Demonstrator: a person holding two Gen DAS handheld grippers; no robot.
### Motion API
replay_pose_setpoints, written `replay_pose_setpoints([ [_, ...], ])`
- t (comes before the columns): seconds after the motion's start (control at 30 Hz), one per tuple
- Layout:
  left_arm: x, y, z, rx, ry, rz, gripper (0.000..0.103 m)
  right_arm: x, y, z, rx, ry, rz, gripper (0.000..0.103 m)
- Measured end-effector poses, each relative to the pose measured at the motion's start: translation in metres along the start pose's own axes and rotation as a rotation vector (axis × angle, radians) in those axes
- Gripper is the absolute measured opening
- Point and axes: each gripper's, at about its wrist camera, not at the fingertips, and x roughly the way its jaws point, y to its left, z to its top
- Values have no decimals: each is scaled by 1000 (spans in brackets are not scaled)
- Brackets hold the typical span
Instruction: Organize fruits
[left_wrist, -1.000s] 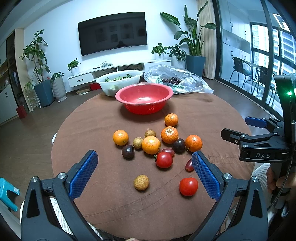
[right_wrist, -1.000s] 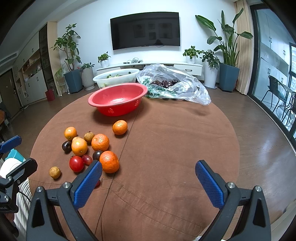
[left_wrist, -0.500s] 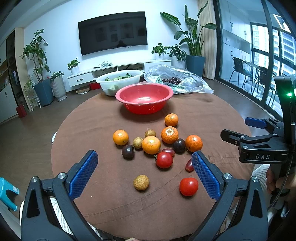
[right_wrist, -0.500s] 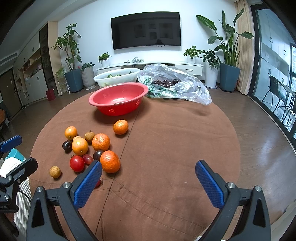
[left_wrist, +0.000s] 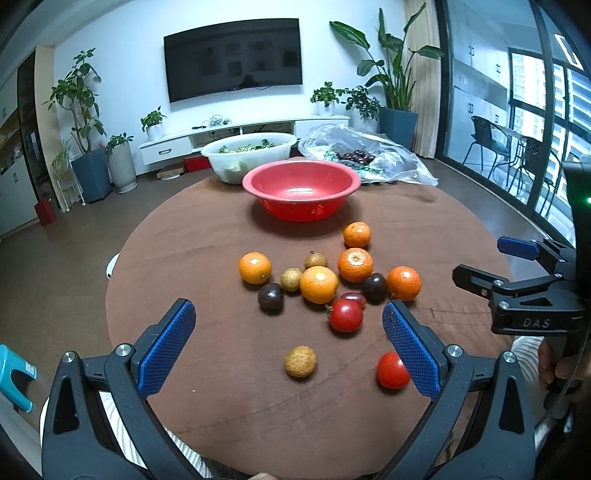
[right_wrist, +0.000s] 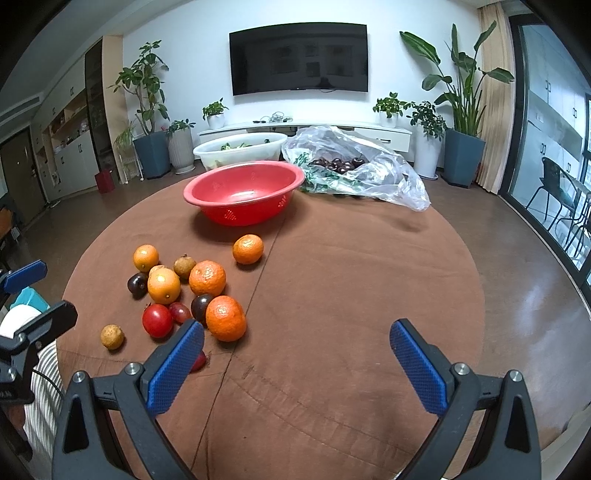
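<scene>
Several oranges, dark plums, red tomatoes and small brown longans lie scattered on the brown round table (left_wrist: 192, 236). An empty red bowl (left_wrist: 301, 194) stands behind them. My left gripper (left_wrist: 288, 332) is open above the near table edge; a longan (left_wrist: 300, 362) lies between its fingers and a tomato (left_wrist: 391, 370) is half hidden by the right finger. My right gripper (right_wrist: 295, 354) is open over bare cloth right of the pile, the nearest orange (right_wrist: 225, 318) just beyond its left finger. From the left wrist view, the right gripper (left_wrist: 517, 266) shows at the right edge.
A white basin of greens (left_wrist: 249, 155) and a clear plastic bag with dark fruit (left_wrist: 365, 158) sit at the table's far side. The right half of the table (right_wrist: 369, 266) holds nothing. Around the table are floor, potted plants and a TV wall.
Both grippers have barely shifted and stay open. The fruits have not moved.
</scene>
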Motion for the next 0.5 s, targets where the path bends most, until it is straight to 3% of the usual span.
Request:
replay_pose_setpoints([
  [0.27, 14, 31, -2, -83, 46, -5, 103, 8, 17, 3, -55, 27, 70, 100],
  [0.5, 26, 49, -7, -117, 77, 1, 103, 32, 35, 8, -111, 100, 103, 77],
])
